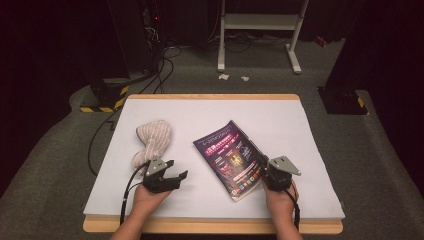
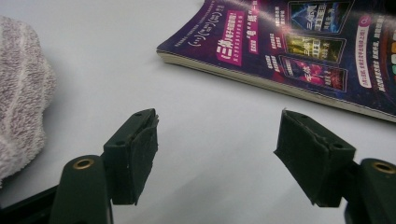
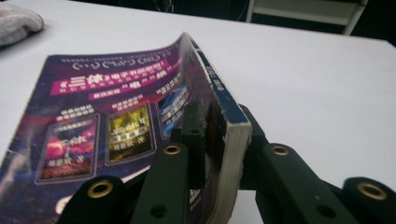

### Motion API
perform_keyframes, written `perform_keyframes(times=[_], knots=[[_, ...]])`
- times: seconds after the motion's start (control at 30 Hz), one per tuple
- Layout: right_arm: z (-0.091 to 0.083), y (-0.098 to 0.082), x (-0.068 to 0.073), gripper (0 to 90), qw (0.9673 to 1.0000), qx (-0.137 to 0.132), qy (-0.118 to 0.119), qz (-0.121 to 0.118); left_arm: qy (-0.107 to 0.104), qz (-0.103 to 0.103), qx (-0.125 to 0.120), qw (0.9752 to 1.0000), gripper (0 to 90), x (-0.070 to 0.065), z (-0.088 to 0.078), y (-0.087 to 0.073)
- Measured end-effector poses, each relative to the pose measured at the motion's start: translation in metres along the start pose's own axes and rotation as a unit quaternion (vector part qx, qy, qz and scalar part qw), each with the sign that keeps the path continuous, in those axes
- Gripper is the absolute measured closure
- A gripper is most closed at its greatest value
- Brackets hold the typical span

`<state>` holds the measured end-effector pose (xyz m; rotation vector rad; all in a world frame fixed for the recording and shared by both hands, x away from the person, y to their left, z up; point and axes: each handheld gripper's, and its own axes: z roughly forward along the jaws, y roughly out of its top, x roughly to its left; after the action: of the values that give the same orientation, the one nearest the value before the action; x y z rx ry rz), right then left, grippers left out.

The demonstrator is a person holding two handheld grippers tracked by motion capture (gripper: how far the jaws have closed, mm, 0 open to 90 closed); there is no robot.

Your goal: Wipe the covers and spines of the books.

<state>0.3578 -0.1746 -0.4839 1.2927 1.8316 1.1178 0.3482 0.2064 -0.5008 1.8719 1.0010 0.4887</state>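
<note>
A thick paperback book (image 1: 227, 157) with a purple cover lies at an angle on the white table top (image 1: 280, 115), right of centre. My right gripper (image 1: 265, 172) grips its near right corner at the spine. In the right gripper view the jaws (image 3: 219, 116) are shut on the book (image 3: 116, 107), one pad on the cover and one behind the spine, and that edge is raised. My left gripper (image 1: 179, 179) rests low at the front left, open, its jaws (image 2: 217, 140) wide apart over bare table. The book (image 2: 299, 51) lies beyond them.
A striped grey-white towel (image 1: 152, 142) is bunched at the left, just behind my left gripper; it is also seen as the towel (image 2: 21, 93) and the towel (image 3: 16, 21). Beyond the table's far wooden edge (image 1: 215, 96) are floor cables (image 1: 150, 75) and a white stand (image 1: 260, 22).
</note>
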Motion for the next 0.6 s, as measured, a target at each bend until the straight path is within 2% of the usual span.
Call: perform_keyframes(times=[0.17, 0.33, 0.4, 0.47, 0.6], knots=[[0.001, -0.007, -0.008, 73.2, 0.9999, 0.01, 0.001, 0.013, -0.003, -0.002, 0.0, 1.0, 29.3, -0.002, 0.0, 0.0], [0.003, -0.009, -0.018, 59.7, 0.9989, 0.033, -0.001, 0.034, -0.005, -0.001, 0.001, 1.0, 29.2, -0.004, 0.002, 0.0], [0.003, -0.011, -0.022, 56.0, 0.9986, 0.04, -0.003, 0.036, -0.007, 0.001, 0.004, 1.0, 29.2, -0.005, 0.003, 0.0], [0.001, -0.012, -0.027, 53.8, 0.9983, 0.043, -0.016, 0.035, -0.008, 0.002, 0.005, 1.0, 29.0, -0.006, 0.003, 0.0], [-0.002, -0.014, -0.033, 51.7, 0.9982, 0.044, -0.021, 0.034, -0.011, 0.005, 0.003, 0.9999, 28.9, -0.011, 0.005, 0.001]])
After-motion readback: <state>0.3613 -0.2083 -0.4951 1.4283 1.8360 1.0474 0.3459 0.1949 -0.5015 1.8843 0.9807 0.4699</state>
